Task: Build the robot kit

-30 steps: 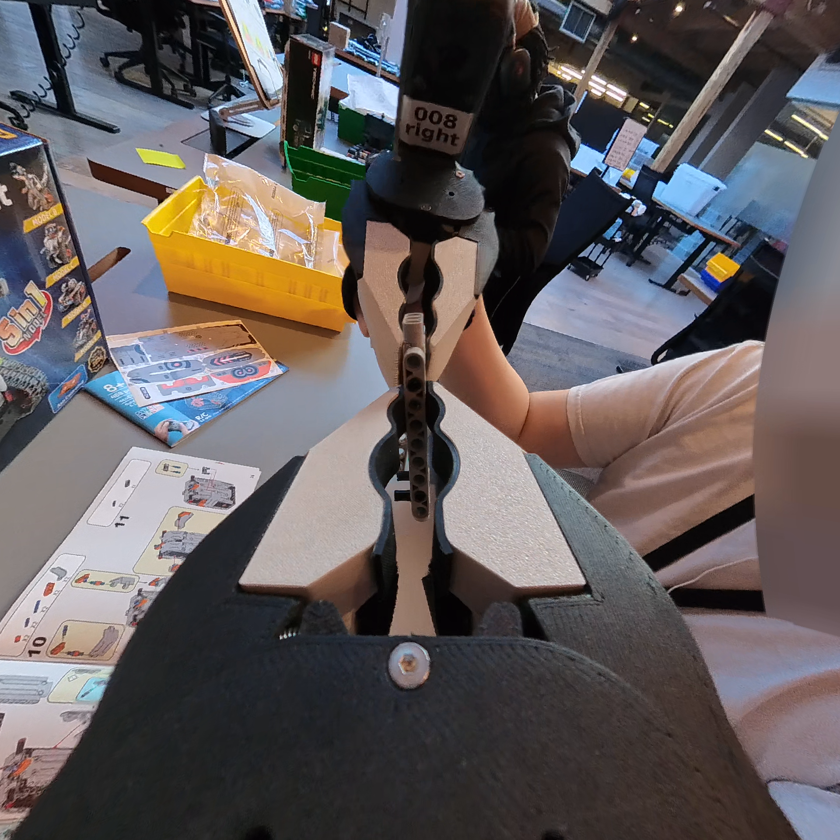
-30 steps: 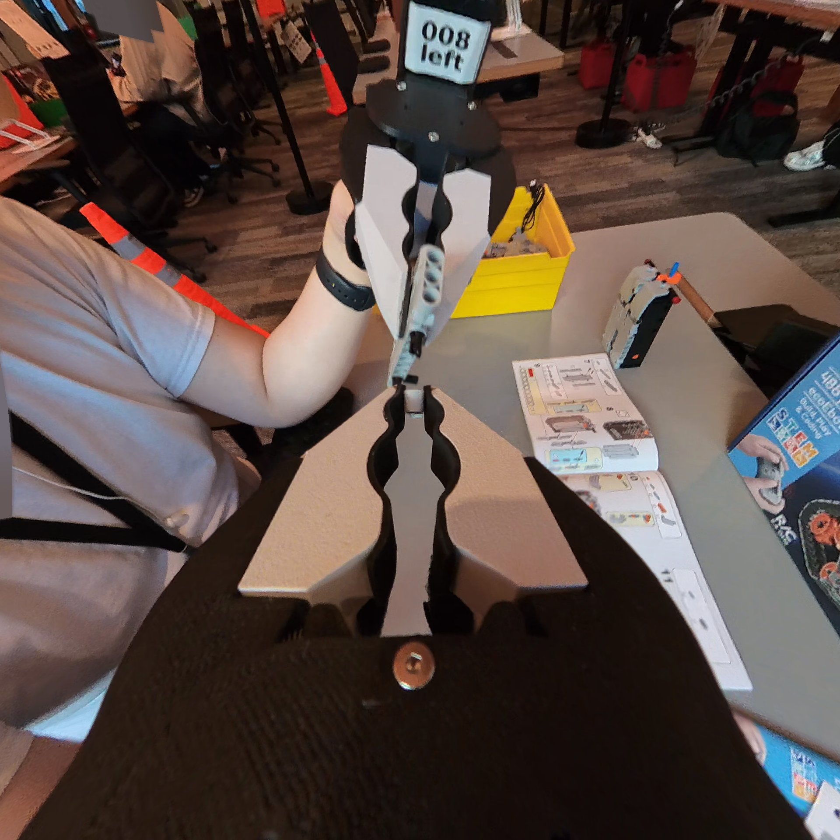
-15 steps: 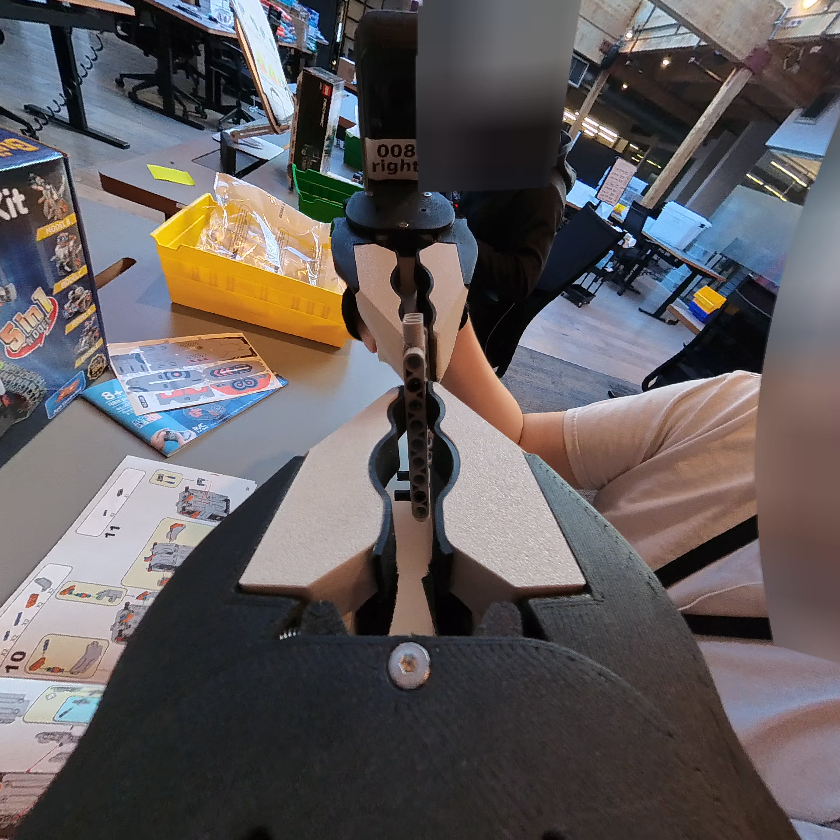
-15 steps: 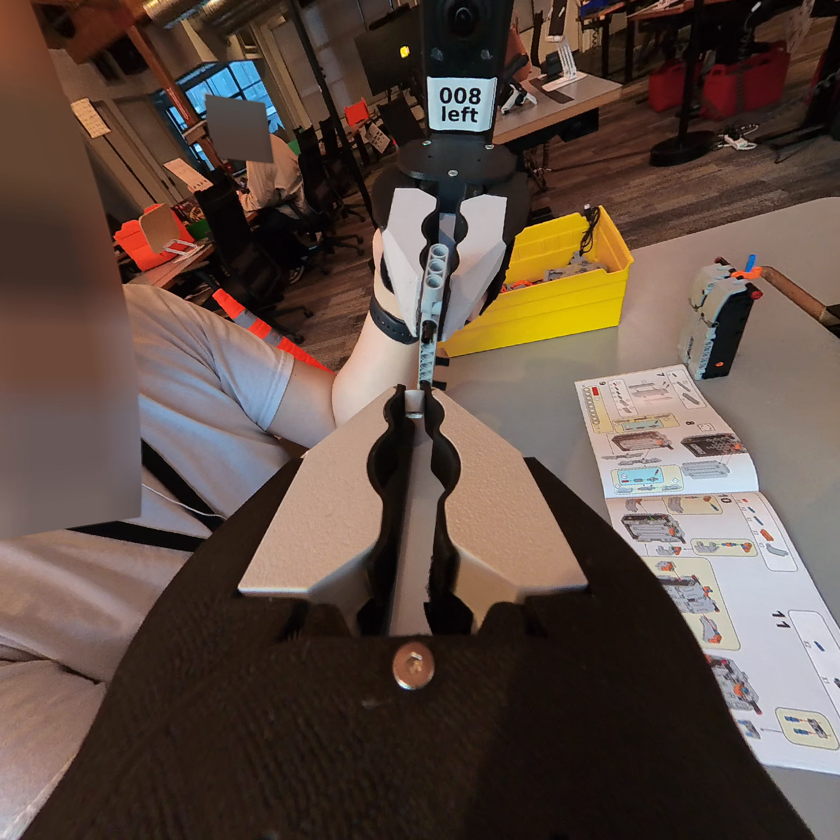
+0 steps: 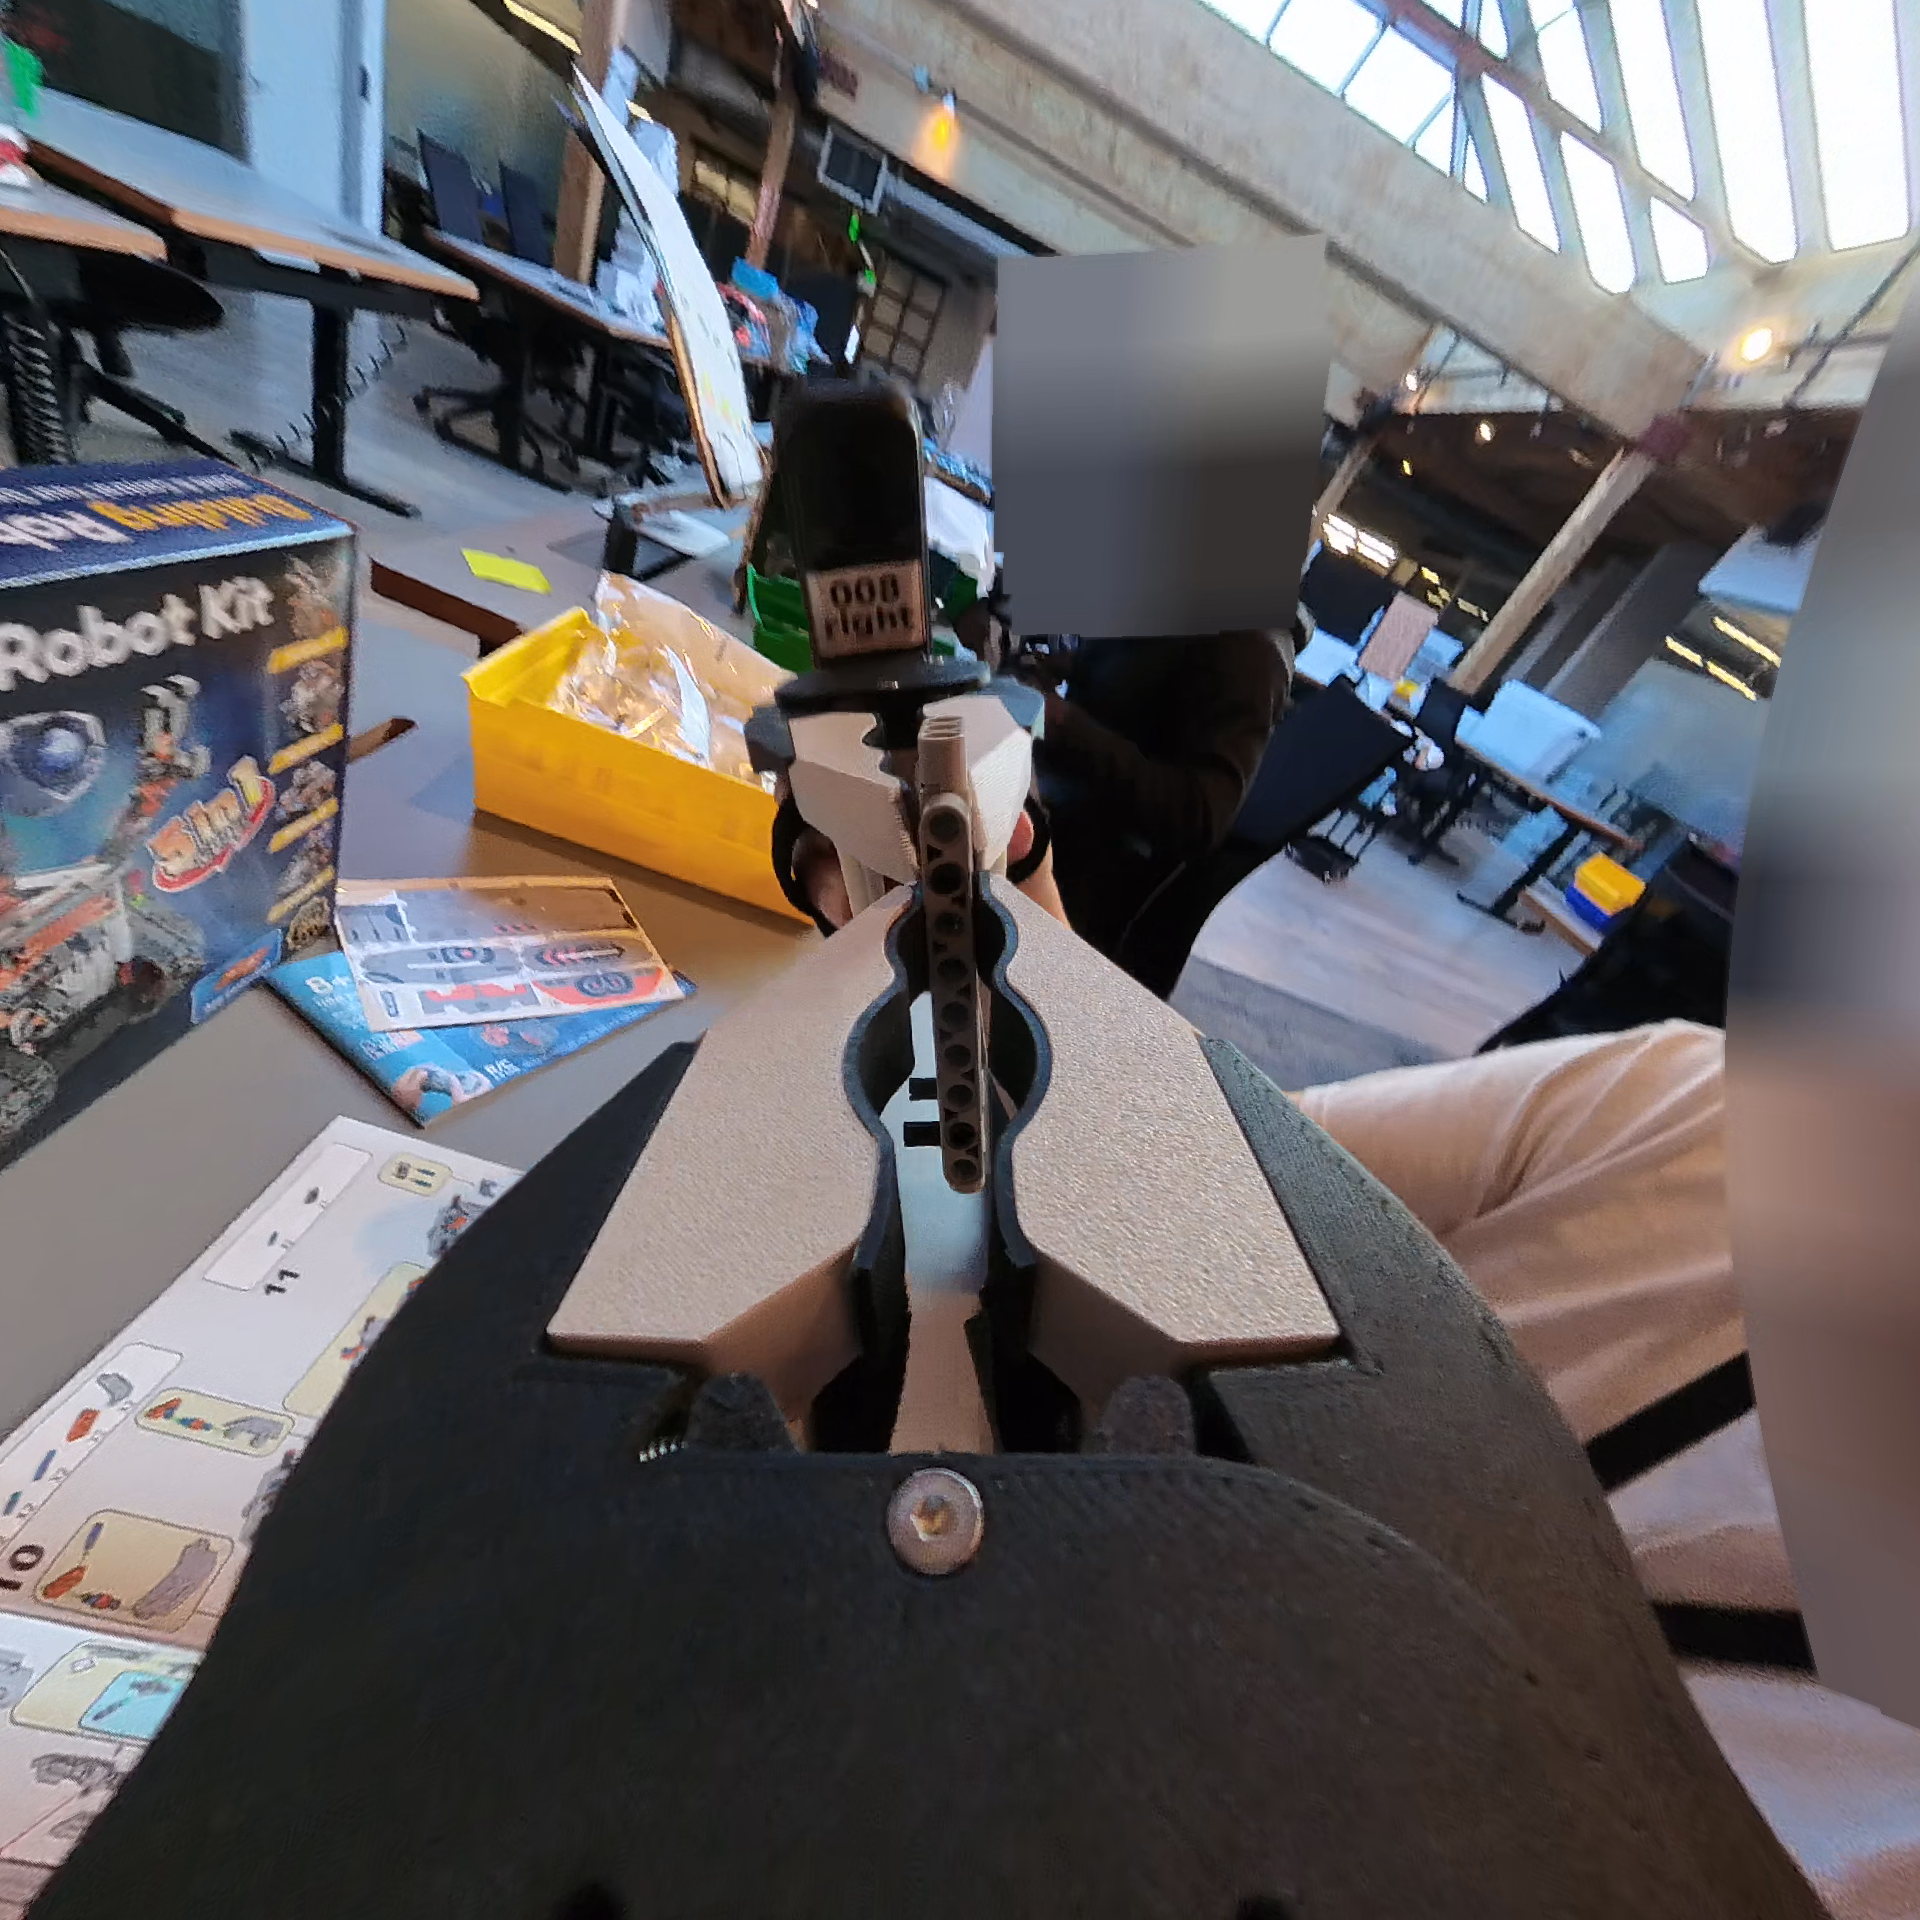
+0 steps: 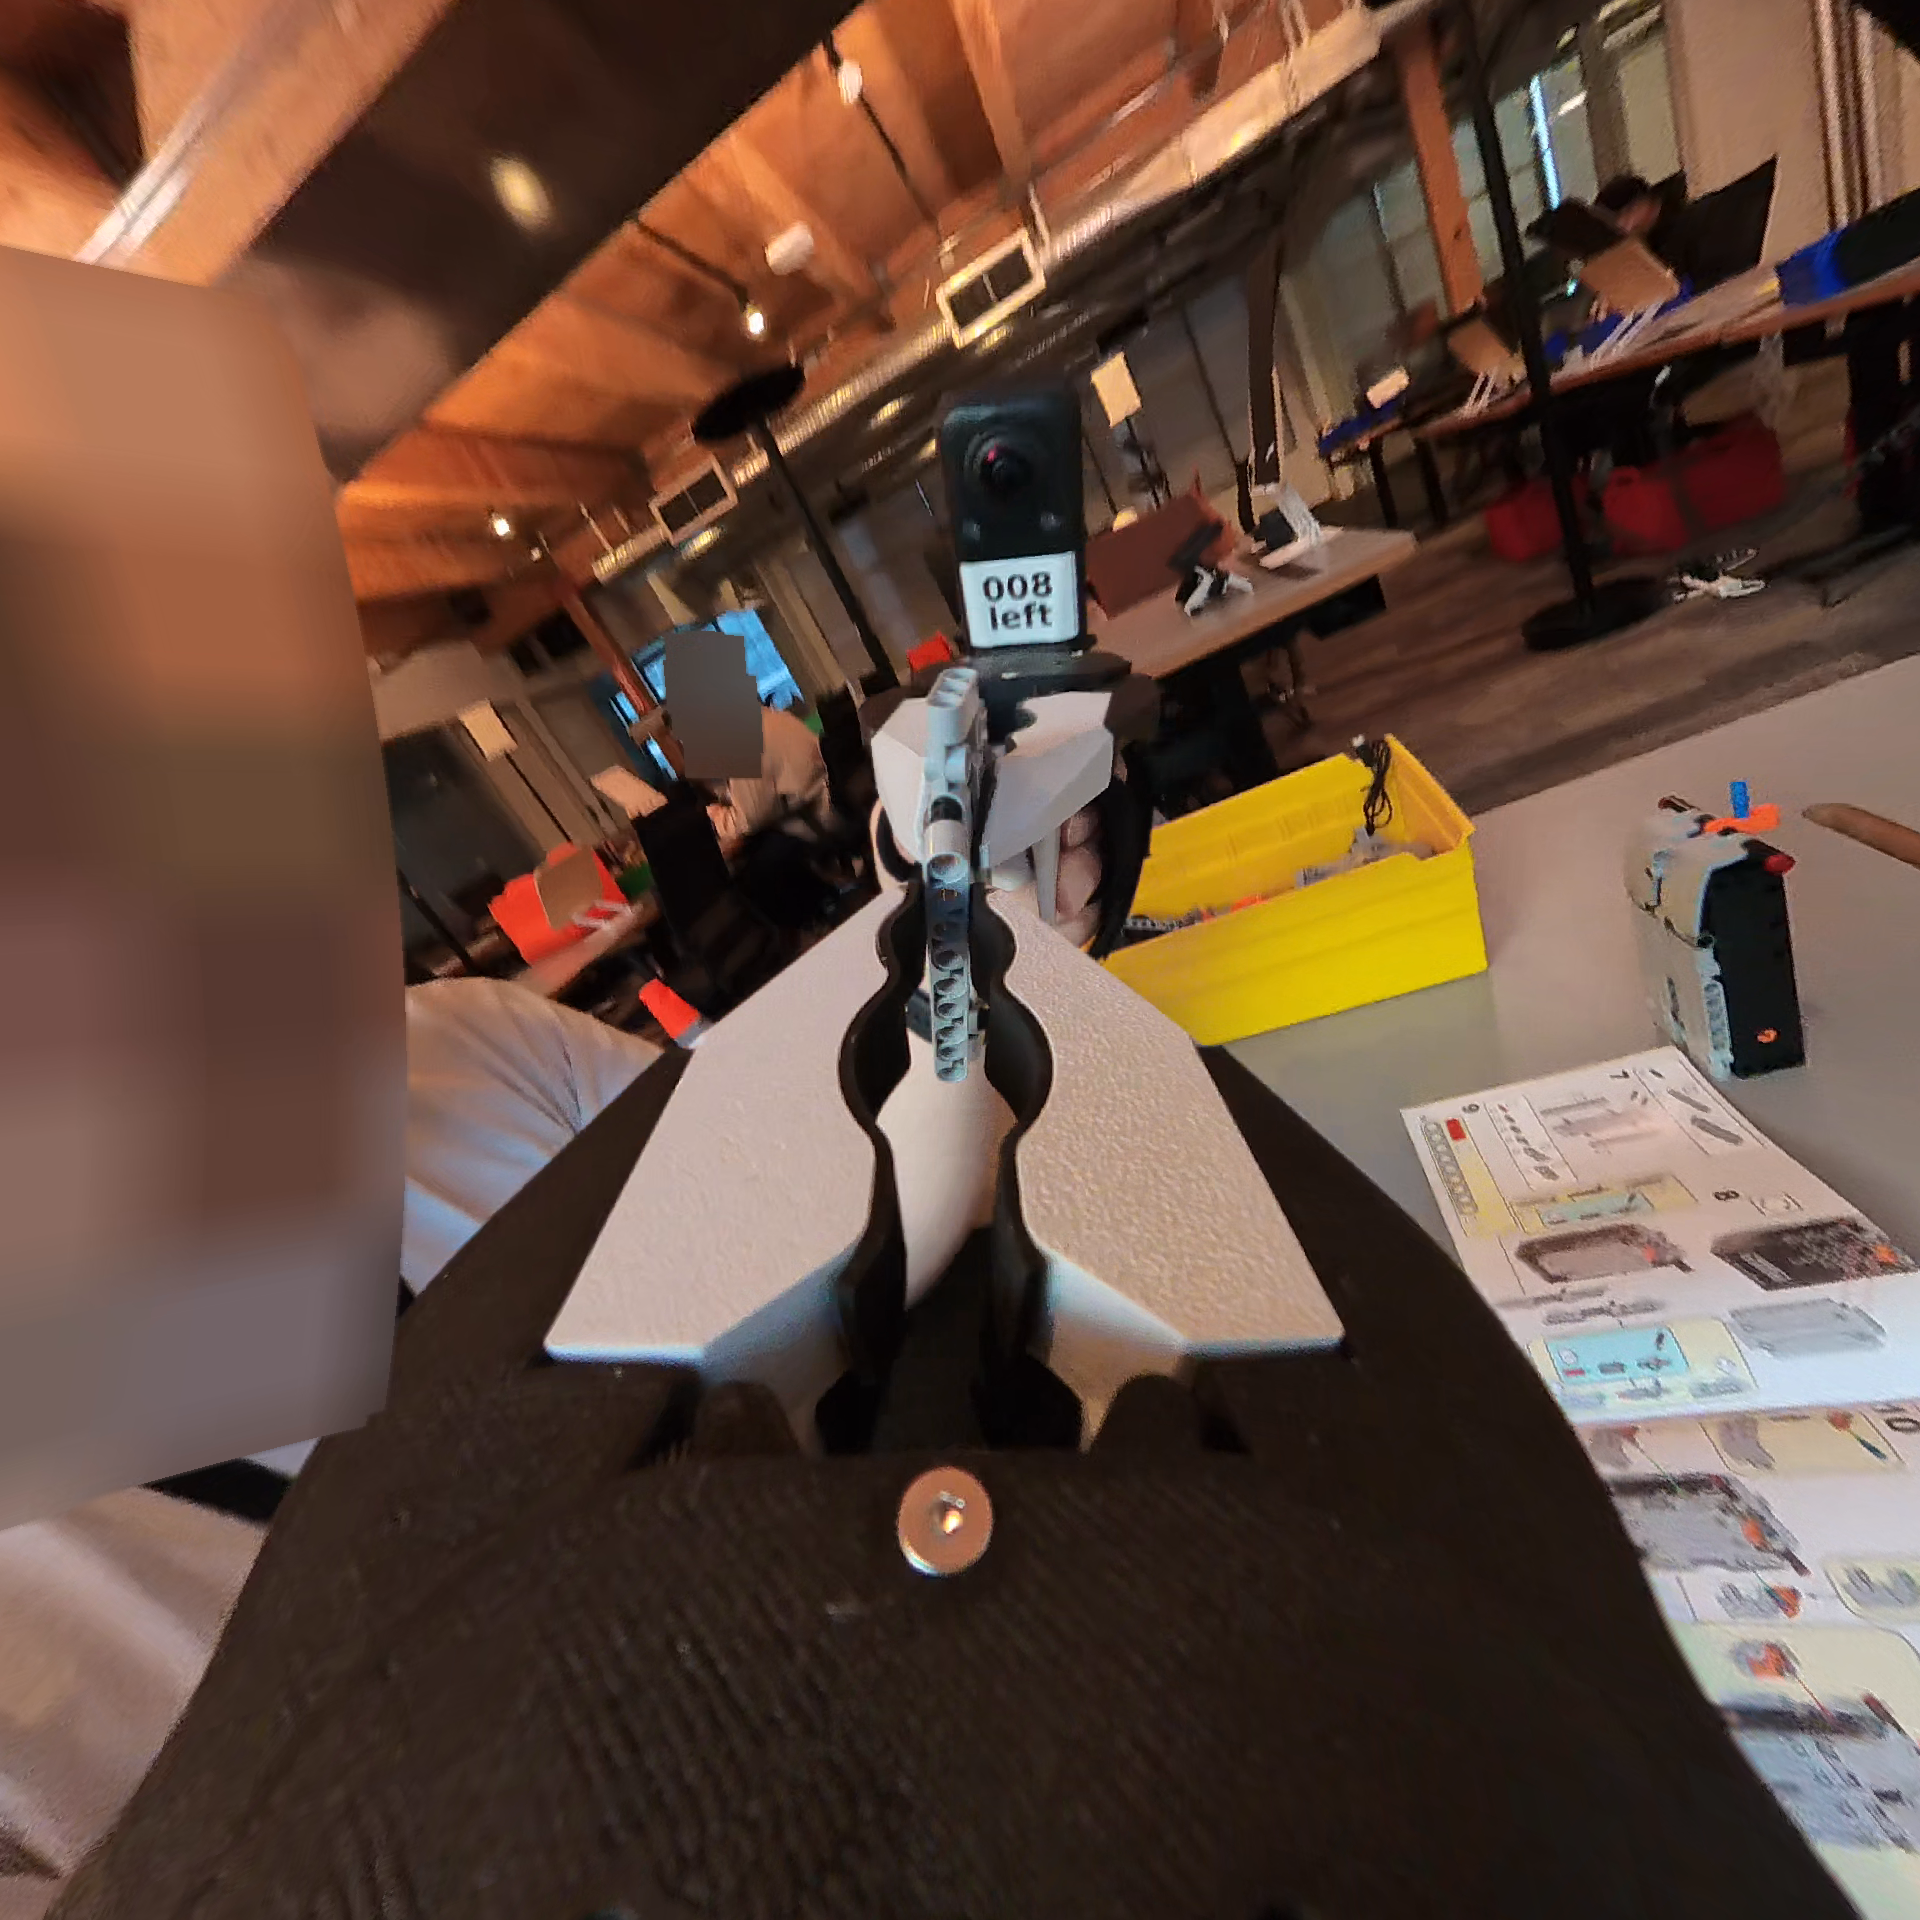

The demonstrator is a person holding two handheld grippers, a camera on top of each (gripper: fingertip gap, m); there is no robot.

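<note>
- The left tool (image 5: 951, 935) is clamped on a grey perforated beam (image 5: 956, 997), which stands between its jaws and sticks out past the tips.
- The right tool (image 6: 951, 914) faces it head-on, raised above the table (image 6: 1558, 831); its jaws are drawn in around the far end of the same beam (image 6: 948, 966) (whether they truly press on it, I cannot tell).
- In the left wrist view the right tool (image 5: 914, 800) sits just behind the beam's upper end, a short grey pin (image 5: 938, 753) rising there.
- Near the left tool on the table: a yellow bin (image 5: 613, 769) with clear bags, a blue kit box (image 5: 156, 748), and a printed booklet (image 5: 208, 1403).
- Near the right tool: a second yellow bin (image 6: 1320, 904) with small parts, a grey-and-black block assembly (image 6: 1714, 956) standing upright, and open instruction pages (image 6: 1683, 1226).
</note>
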